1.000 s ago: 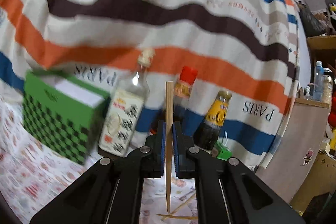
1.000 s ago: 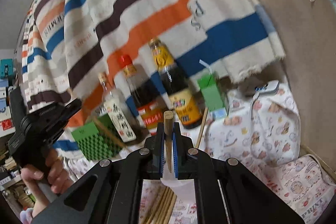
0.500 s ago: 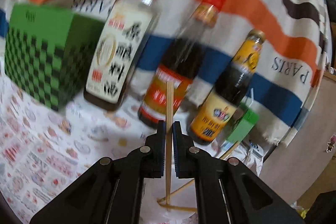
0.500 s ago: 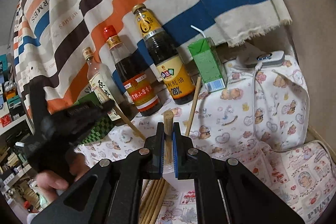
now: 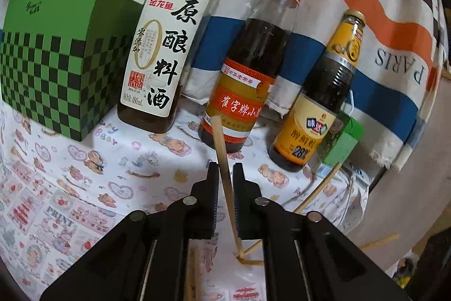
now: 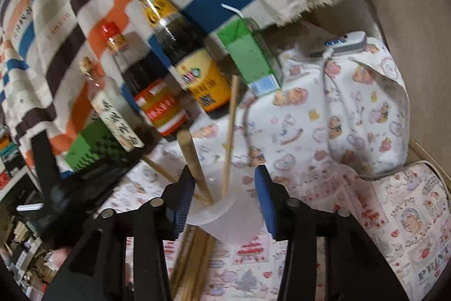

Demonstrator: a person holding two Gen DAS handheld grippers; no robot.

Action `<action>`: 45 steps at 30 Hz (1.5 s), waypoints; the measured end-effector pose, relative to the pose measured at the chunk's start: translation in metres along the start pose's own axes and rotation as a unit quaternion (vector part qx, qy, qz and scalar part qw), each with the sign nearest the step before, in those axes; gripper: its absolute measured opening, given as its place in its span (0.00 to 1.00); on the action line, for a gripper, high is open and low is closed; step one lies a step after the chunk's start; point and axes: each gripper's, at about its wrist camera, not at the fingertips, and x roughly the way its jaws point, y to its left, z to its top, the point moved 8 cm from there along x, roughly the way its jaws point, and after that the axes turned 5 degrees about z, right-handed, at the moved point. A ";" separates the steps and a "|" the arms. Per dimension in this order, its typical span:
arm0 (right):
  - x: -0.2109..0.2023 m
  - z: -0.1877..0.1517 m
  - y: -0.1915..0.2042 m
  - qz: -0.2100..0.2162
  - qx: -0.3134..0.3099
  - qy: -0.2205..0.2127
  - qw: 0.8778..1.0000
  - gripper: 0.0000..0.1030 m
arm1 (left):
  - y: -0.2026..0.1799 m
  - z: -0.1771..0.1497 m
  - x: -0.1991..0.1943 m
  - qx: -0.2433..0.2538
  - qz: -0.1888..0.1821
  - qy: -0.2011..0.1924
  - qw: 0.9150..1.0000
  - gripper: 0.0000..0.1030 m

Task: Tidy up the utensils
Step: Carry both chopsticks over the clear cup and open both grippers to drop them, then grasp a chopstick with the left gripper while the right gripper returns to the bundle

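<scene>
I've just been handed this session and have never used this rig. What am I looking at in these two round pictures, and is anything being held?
There is no robot here. A person carries a two-finger gripper in each hand, and each round picture comes from a fisheye camera on one gripper, looking along its black fingers.

In the left wrist view, the left gripper has just been opening. A thin chopstick leans between its jaws, not pinched.

In the right wrist view, the right gripper has just opened wide. A thicker wooden stick stands between its jaws, leaning in a white cup with a second chopstick.

On the printed cloth stand three bottles, a green checkered box and a small green carton. Loose chopsticks lie by the cup, nearer the camera.
</scene>
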 end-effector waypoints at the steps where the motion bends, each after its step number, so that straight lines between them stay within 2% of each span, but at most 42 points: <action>1: 0.004 -0.003 -0.002 -0.003 0.000 0.011 1.000 0.51 | -0.001 0.000 -0.002 0.011 0.000 0.001 1.000 0.26; 2: 0.008 -0.006 -0.003 -0.006 0.001 0.019 1.000 0.51 | -0.002 0.000 -0.005 0.020 0.001 0.002 1.000 0.49; 3: 0.010 -0.009 -0.004 -0.011 0.002 0.025 1.000 0.51 | -0.002 0.000 -0.010 0.026 0.002 -0.002 1.000 0.58; 10: 0.013 -0.007 -0.015 -0.045 0.005 0.014 0.999 0.53 | 0.009 0.004 -0.049 0.066 0.010 -0.037 0.997 0.65; 15: 0.008 0.002 -0.009 -0.011 0.004 0.003 1.000 0.53 | 0.033 0.004 -0.070 0.059 0.019 -0.039 0.997 0.67; 16: 0.007 0.002 -0.007 -0.009 -0.001 0.002 1.000 0.53 | 0.038 0.003 -0.074 0.061 0.027 -0.039 0.997 0.69; 18: 0.006 0.001 -0.004 -0.002 -0.002 0.005 1.000 0.53 | 0.050 -0.002 -0.077 0.065 0.054 -0.026 0.996 0.78; 20: 0.007 -0.003 0.000 0.009 0.005 0.021 1.000 0.53 | 0.066 -0.014 -0.071 0.071 0.084 0.021 0.994 0.78; 22: 0.008 -0.011 0.006 0.014 0.005 0.048 0.999 0.53 | 0.078 -0.024 -0.068 0.054 0.077 0.044 0.995 0.78; 24: 0.009 -0.025 0.014 0.002 0.003 0.069 0.998 0.53 | 0.089 -0.033 -0.068 0.052 0.090 0.060 0.993 0.78; 26: 0.013 -0.037 0.024 -0.003 -0.008 0.081 0.997 0.54 | 0.095 -0.040 -0.068 0.058 0.100 0.065 0.991 0.79; 30: 0.024 -0.054 0.034 -0.030 -0.048 0.105 0.993 0.55 | 0.105 -0.052 -0.068 0.067 0.109 0.052 0.990 0.88; 33: 0.029 -0.067 0.038 -0.055 -0.067 0.130 0.988 0.56 | 0.111 -0.061 -0.059 0.085 0.120 0.075 0.986 0.90; 35: 0.033 -0.072 0.040 -0.067 -0.078 0.144 0.984 0.56 | 0.118 -0.072 -0.051 0.099 0.145 0.102 0.979 0.93; 37: 0.034 -0.076 0.043 -0.075 -0.094 0.148 0.982 0.56 | 0.124 -0.088 -0.039 0.112 0.172 0.157 0.966 0.93; 38: 0.035 -0.077 0.043 -0.081 -0.105 0.149 0.980 0.58 | 0.125 -0.098 -0.033 0.113 0.163 0.186 0.962 0.93; 41: 0.037 -0.079 0.043 -0.099 -0.123 0.149 0.976 0.61 | 0.122 -0.117 -0.025 0.100 0.127 0.237 0.958 0.91; 44: 0.039 -0.084 0.043 -0.091 -0.116 0.160 0.976 0.61 | 0.110 -0.127 -0.027 0.107 0.099 0.250 0.957 0.82; 45: 0.039 -0.084 0.042 -0.092 -0.113 0.159 0.976 0.61 | 0.106 -0.132 -0.028 0.113 0.092 0.258 0.955 0.73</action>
